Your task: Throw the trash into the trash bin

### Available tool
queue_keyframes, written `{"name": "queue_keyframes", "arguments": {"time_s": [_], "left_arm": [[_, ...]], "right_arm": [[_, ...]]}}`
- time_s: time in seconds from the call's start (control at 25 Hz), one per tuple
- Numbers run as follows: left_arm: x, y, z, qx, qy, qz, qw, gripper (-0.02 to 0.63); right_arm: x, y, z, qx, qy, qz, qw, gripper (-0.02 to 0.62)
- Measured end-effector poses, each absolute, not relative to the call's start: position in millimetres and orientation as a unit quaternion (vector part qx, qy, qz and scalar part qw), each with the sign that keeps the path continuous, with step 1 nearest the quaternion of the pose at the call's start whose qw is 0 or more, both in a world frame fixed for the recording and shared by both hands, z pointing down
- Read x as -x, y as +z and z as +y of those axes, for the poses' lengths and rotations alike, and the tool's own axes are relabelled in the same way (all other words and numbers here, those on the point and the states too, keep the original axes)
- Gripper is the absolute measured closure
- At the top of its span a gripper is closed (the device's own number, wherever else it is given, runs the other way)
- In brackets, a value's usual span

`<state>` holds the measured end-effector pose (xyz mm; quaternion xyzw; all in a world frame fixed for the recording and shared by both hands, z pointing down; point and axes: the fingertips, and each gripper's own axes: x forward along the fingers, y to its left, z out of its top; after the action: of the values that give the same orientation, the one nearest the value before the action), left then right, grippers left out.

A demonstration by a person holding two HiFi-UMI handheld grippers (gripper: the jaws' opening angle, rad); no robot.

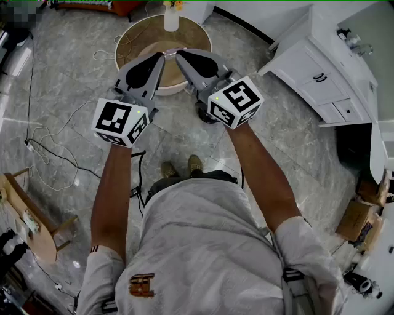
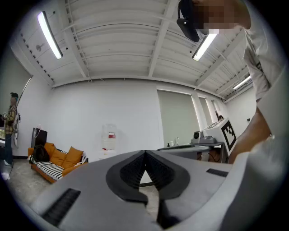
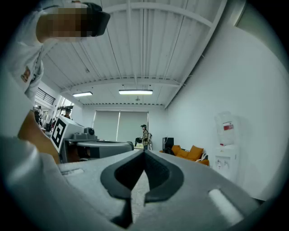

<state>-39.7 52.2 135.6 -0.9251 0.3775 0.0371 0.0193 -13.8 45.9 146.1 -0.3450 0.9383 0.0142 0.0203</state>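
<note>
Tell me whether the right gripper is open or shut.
Shut: the right gripper shows its jaws touching at the front, nothing between them.

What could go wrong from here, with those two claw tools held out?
Loose cables snake over the floor near the shoes; a step could snag one. The left gripper and right gripper, both shut and empty, nearly touch tip to tip and might knock together. The vase on the round table could get bumped.
</note>
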Motion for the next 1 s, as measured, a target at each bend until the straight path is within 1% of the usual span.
{"name": "queue_keyframes", "arguments": {"time_s": [0.32,0.6,1.0], "left_arm": [[54,142,51,0.924,0.042,0.380,0.014,0.607],[72,154,42,0.922,0.043,0.386,0.012,0.607],[95,182,10,0.926,0.027,0.377,0.022,0.607]], "right_arm": [[28,148,50,0.329,0.013,0.944,0.030,0.595],[35,158,41,0.341,0.013,0.940,0.021,0.594],[57,188,8,0.349,0.022,0.937,-0.017,0.594]]}}
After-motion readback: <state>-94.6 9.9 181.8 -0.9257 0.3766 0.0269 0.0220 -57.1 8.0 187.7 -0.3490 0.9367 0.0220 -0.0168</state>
